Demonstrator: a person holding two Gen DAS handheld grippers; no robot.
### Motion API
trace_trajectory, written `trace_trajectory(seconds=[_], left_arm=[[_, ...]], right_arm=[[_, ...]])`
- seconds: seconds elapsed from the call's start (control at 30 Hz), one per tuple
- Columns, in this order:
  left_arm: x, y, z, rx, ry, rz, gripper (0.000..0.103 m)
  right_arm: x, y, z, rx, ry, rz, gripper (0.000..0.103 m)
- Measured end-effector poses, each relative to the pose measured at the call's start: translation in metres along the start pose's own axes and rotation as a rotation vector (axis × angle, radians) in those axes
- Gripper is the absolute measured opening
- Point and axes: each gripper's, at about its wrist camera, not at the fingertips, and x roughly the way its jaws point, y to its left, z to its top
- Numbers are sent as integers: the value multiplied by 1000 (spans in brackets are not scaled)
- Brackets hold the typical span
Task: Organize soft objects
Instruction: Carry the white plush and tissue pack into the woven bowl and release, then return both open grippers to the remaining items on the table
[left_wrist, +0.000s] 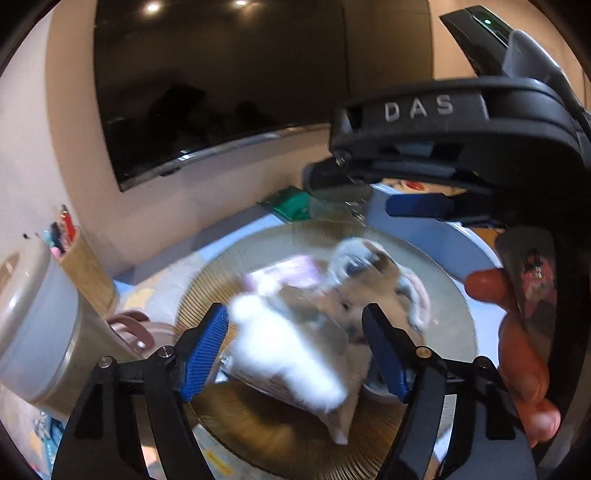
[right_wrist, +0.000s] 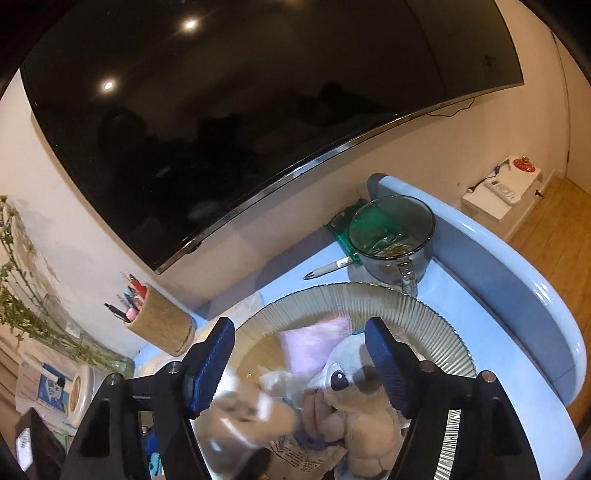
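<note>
On the wall behind the counter hangs a large dark television (right_wrist: 258, 122), its lower edge running above the counter's back edge. The blue counter (right_wrist: 491, 266) carries a wide ribbed glass bowl (right_wrist: 436, 325) near its front. Inside the bowl lies a pile of soft objects: a beige plush toy (right_wrist: 364, 417) with a grey-white head toward the right side, a pink cloth (right_wrist: 314, 343) toward the back rim, and a white fluffy item (left_wrist: 288, 354), blurred, toward the front left.

At the back right corner of the counter stands a dark glass mug (right_wrist: 393, 236), just beside the bowl's rim, with a green box (right_wrist: 345, 230) behind it and a pen (right_wrist: 328, 267) lying to its left. At the back left stands a woven pen holder (right_wrist: 162, 321) filled with pens. A lidded grey canister (left_wrist: 37, 321) sits at the left edge.

The left gripper (left_wrist: 295, 354) hovers over the bowl, jaws spread wide, straddling the white fluffy item without clamping it. The right gripper (right_wrist: 299, 365) is also above the bowl, jaws wide apart and holding nothing, with the plush toy below them.
</note>
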Motion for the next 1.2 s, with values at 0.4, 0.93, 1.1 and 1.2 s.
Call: trace_trajectory(seconds=[0.4, 0.93, 1.1, 1.2], left_arm=[[-113, 11, -34, -16, -117, -35, 73], [-266, 169, -142, -273, -147, 176, 74], [-286, 234, -174, -403, -124, 282, 74], [-285, 271, -194, -453, -84, 333, 74]], right_arm=[[-80, 13, -53, -14, -38, 17, 71], [-122, 172, -176, -409, 43, 116, 72], [-96, 221, -212, -512, 113, 155, 72], [-76, 242, -229, -546, 169, 183, 72]])
